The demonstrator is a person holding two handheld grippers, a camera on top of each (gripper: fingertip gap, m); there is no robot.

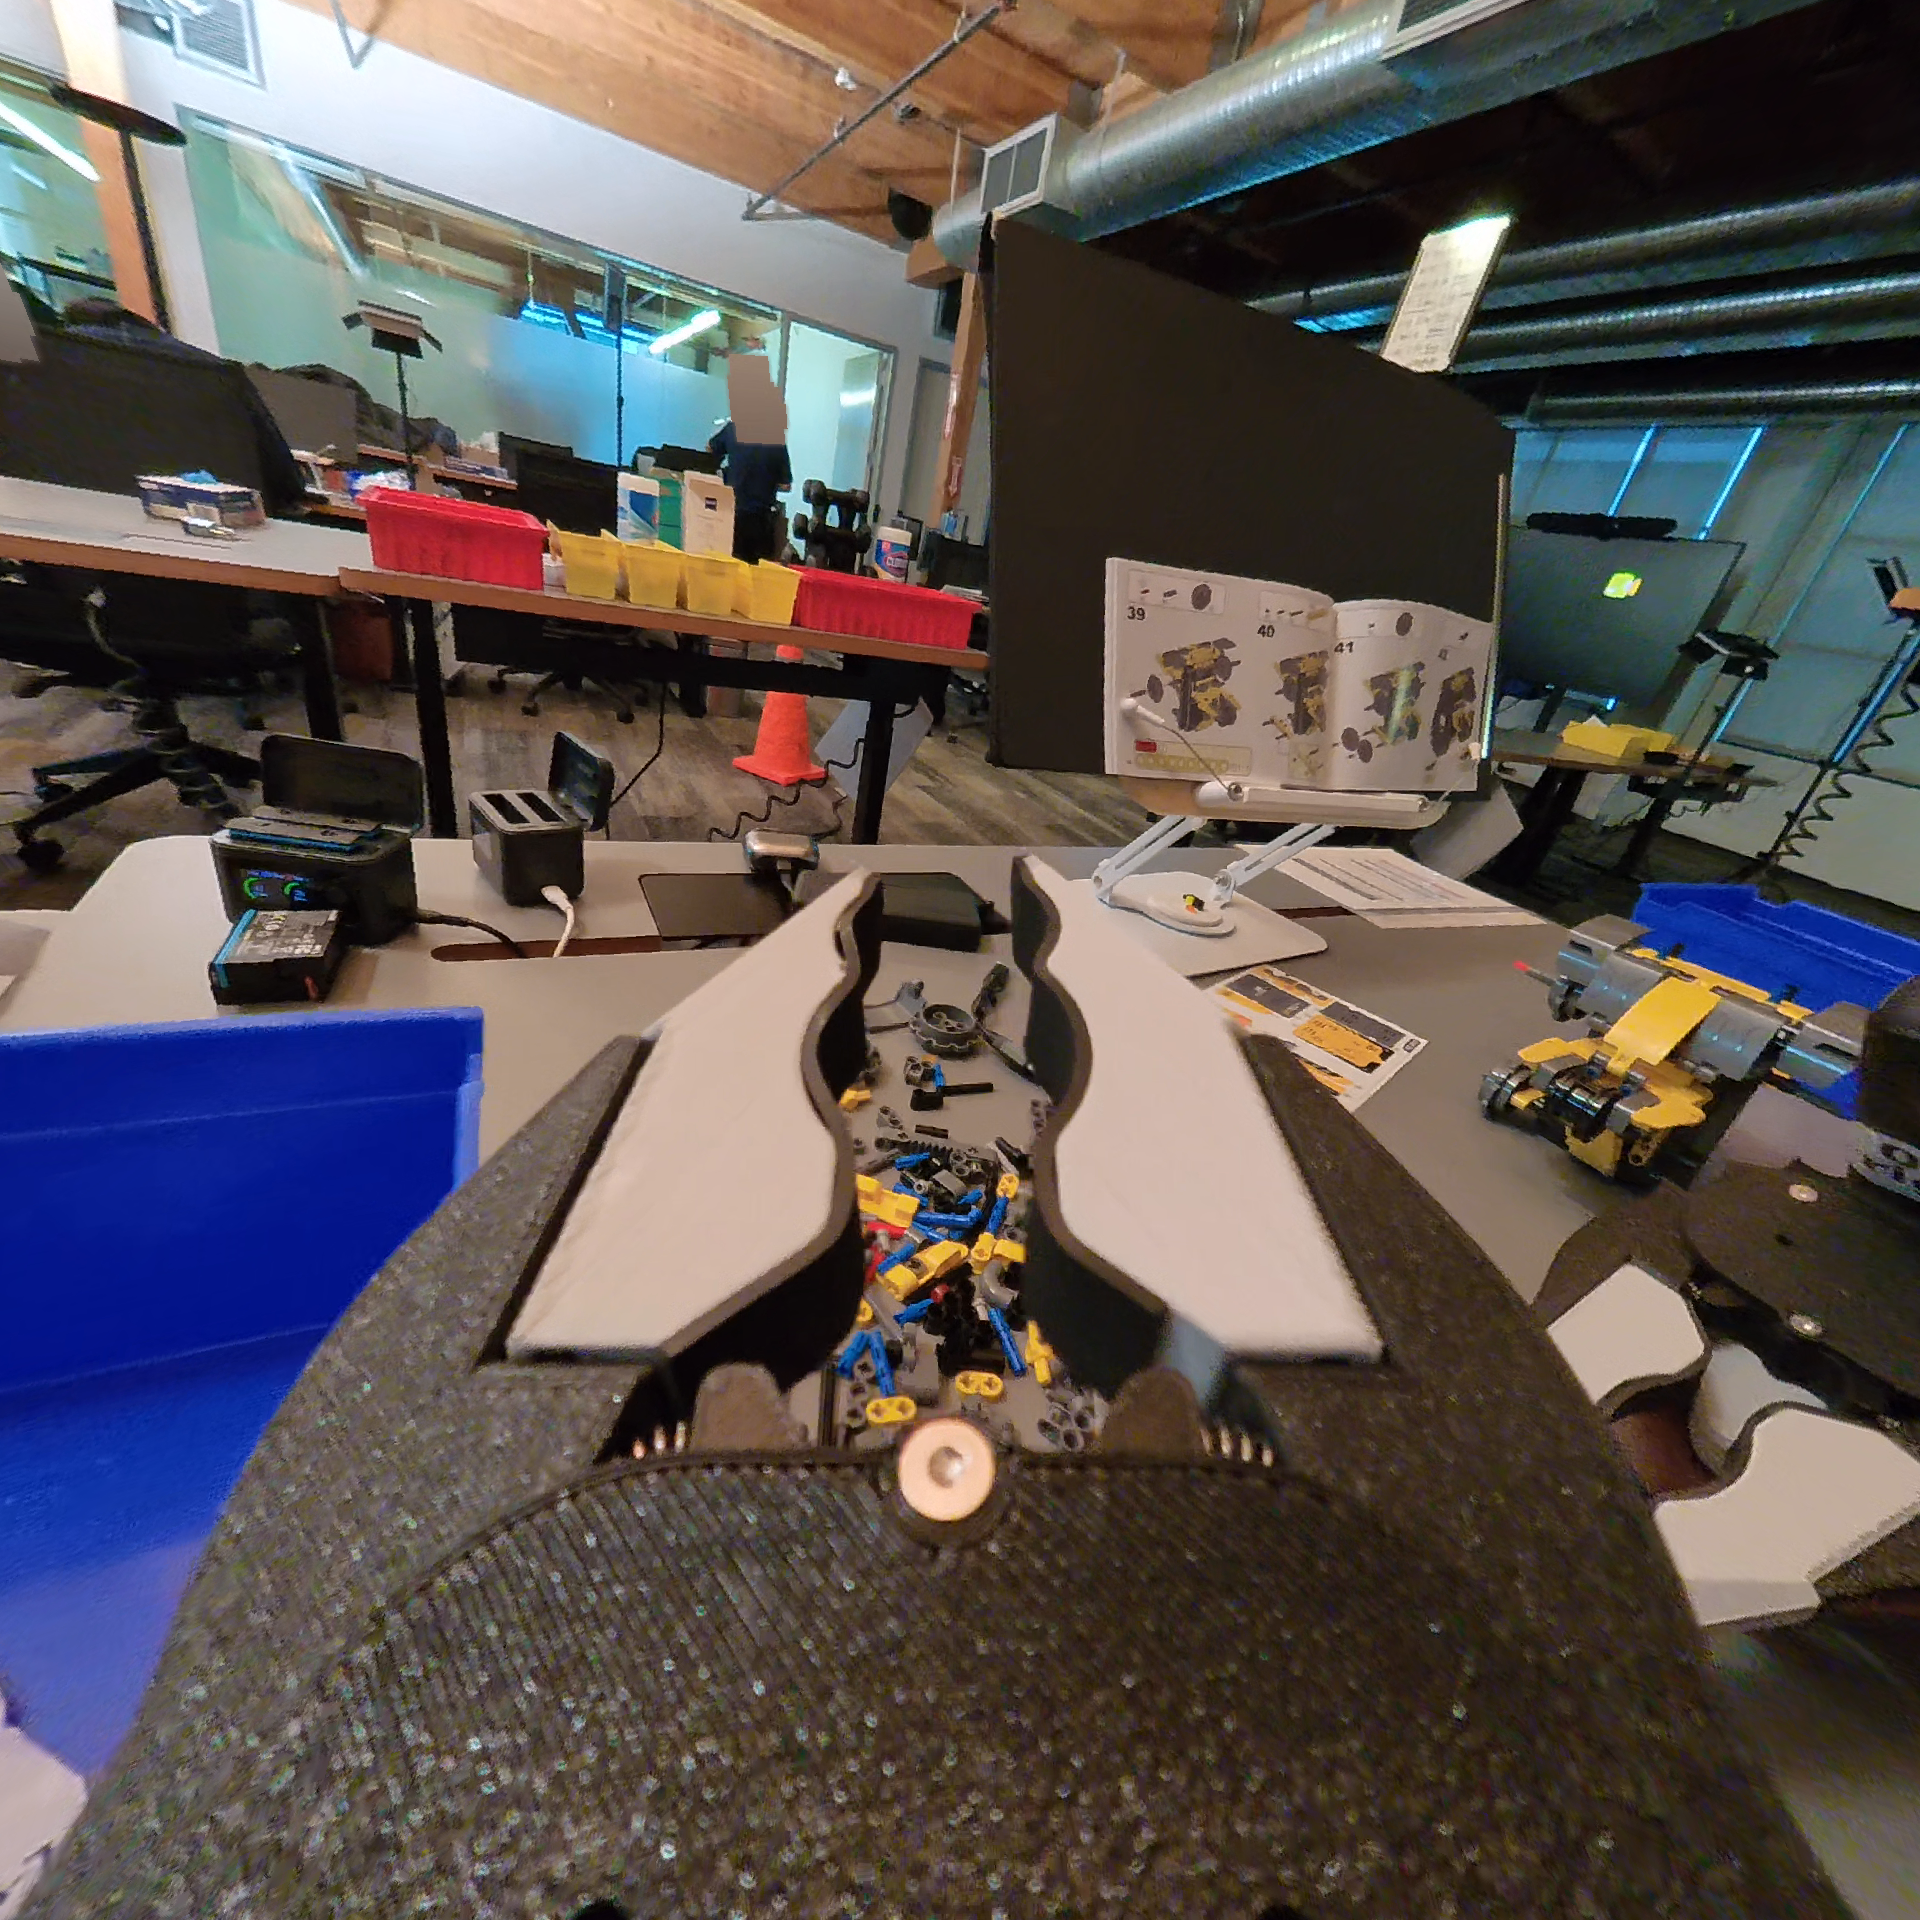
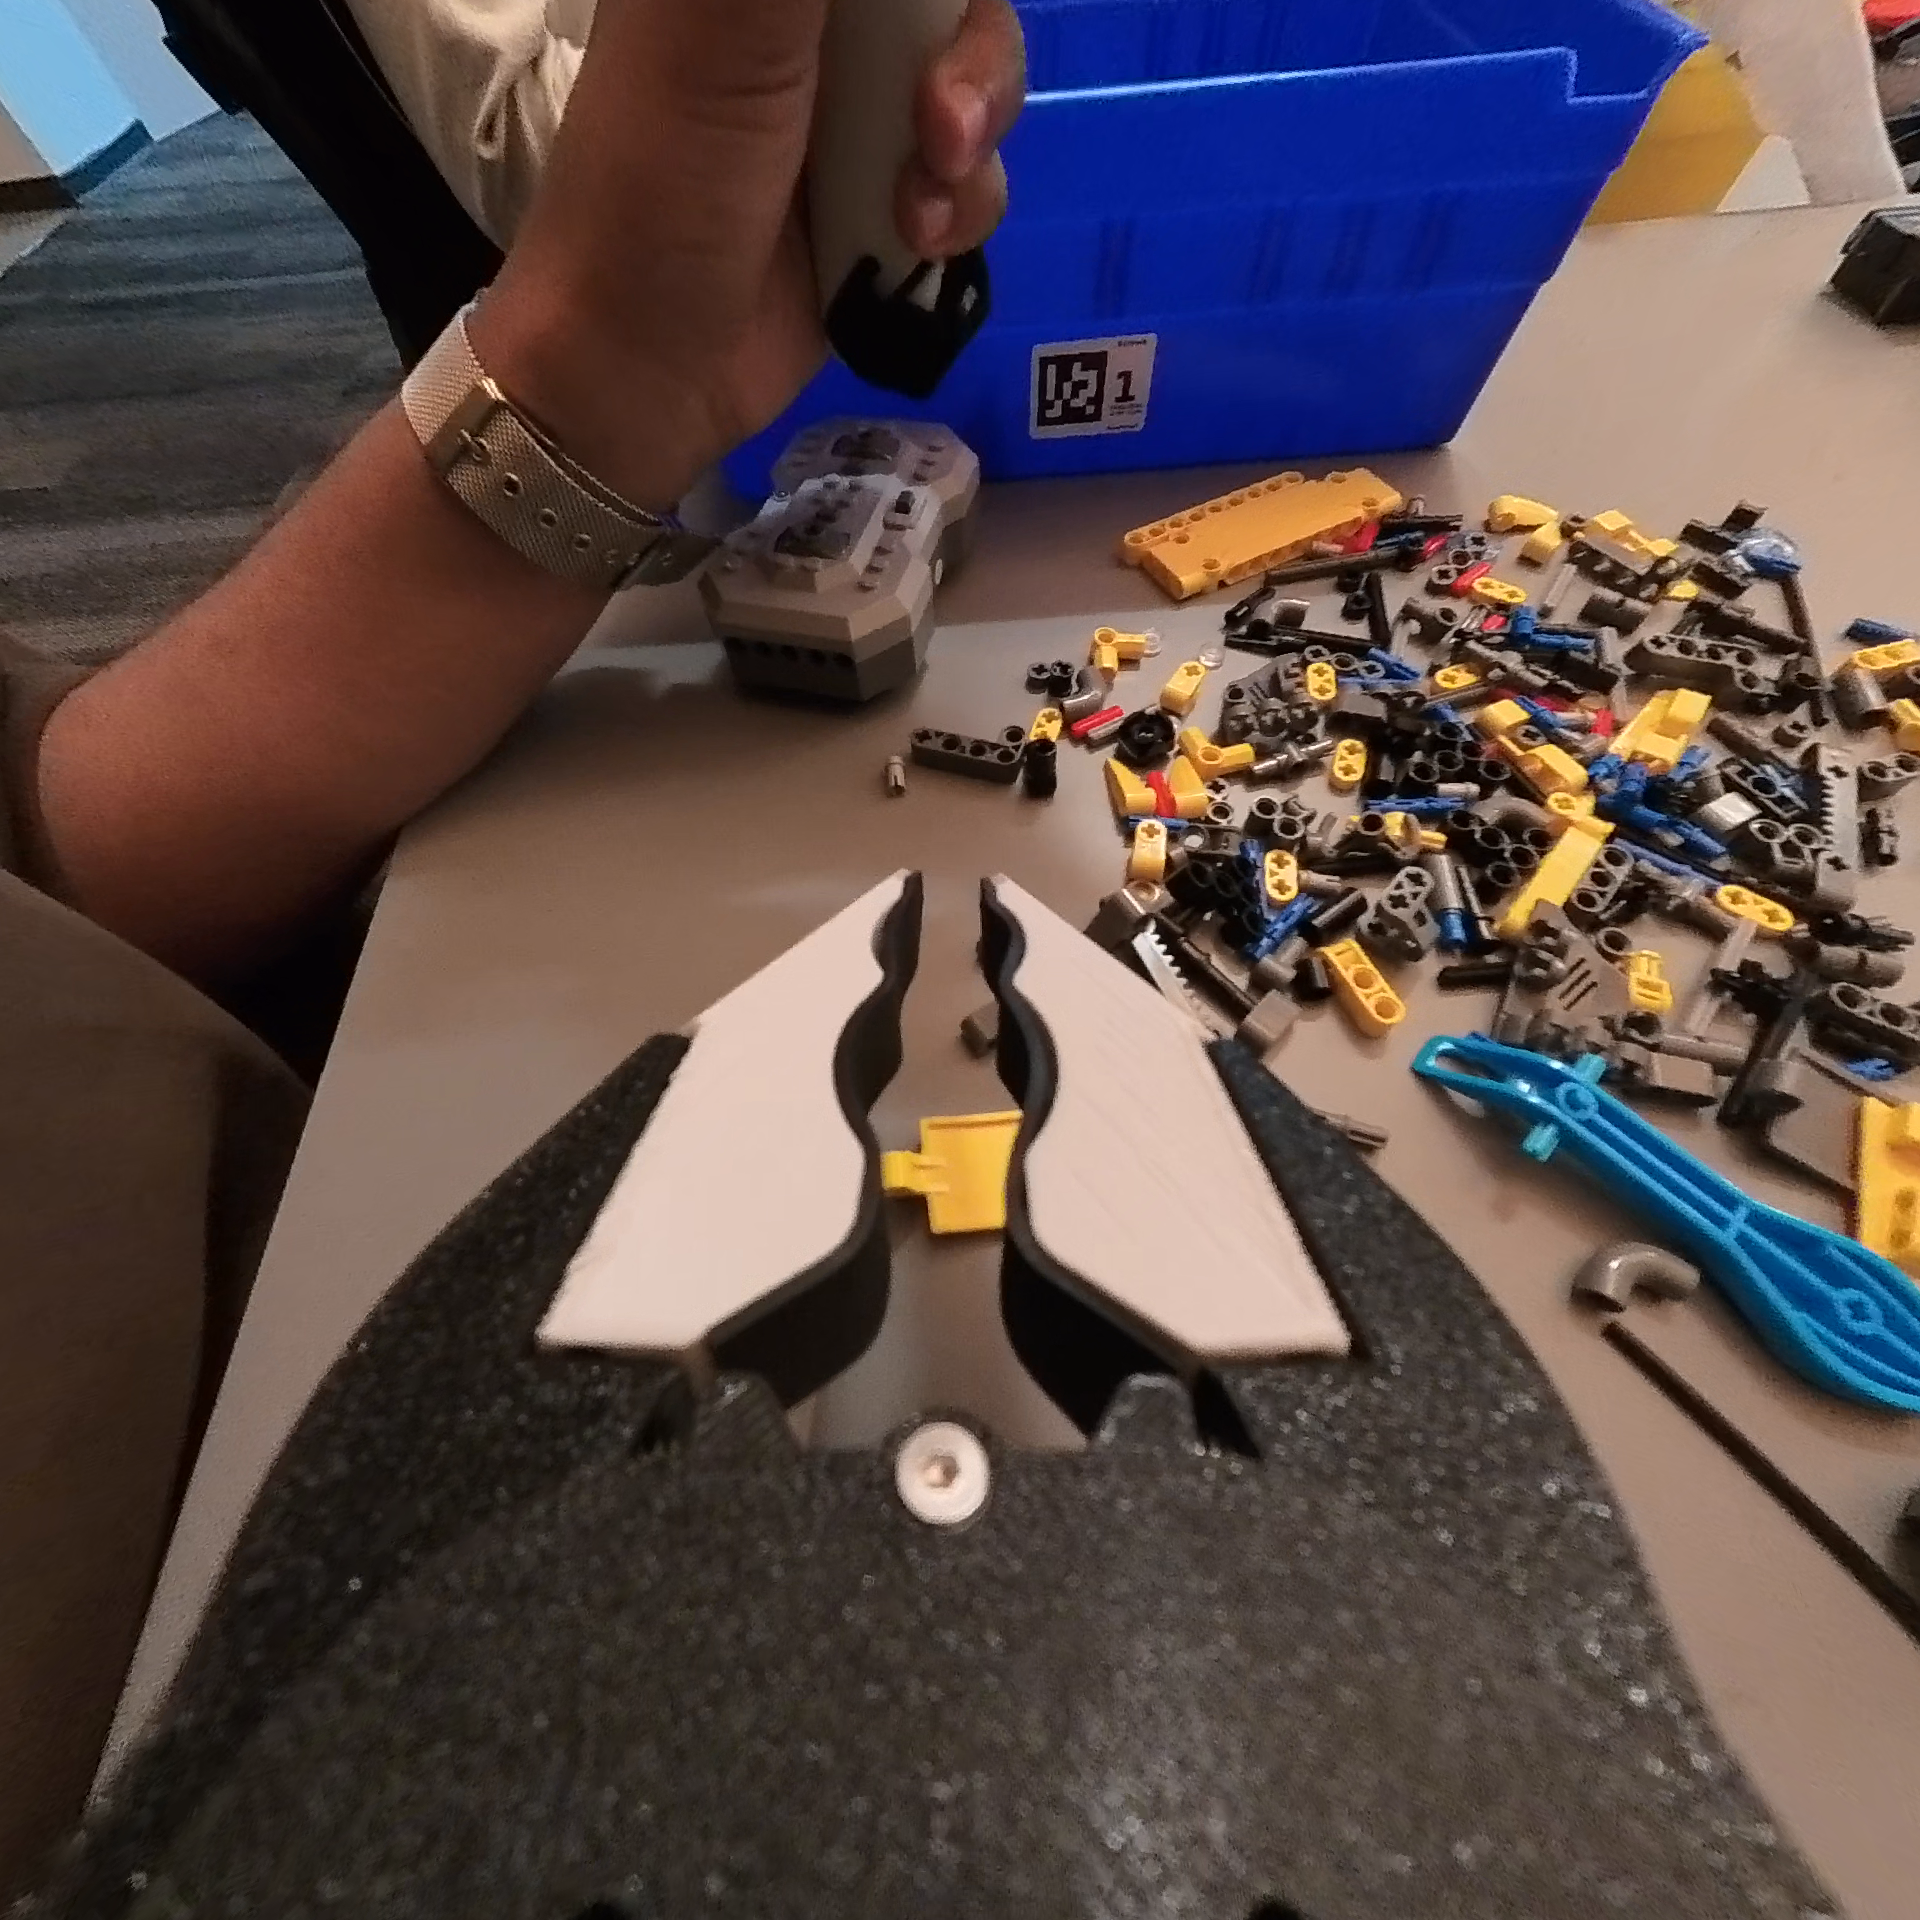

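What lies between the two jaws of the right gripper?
In the right wrist view, a flat yellow piece lies on the table between the open jaws of the right gripper, unheld.

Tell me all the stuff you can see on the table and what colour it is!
Pile of small building pieces: many, yellow, black, grey, blue and red, middle of the table.
Blue bin: one, behind the pile.
Grey battery box: one, in front of the bin.
Blue plastic tool: one, right of the right gripper.
Yellow flat piece: one, seen between the right gripper's fingers.
Half-built vehicle: one, yellow and grey, right side.
Instruction booklet: one, white, open on a stand.
Black chargers: two, far left edge.
Left gripper: open, above the pile.
Right gripper: narrowly open, low over the table.
Hand: one, wearing a watch.
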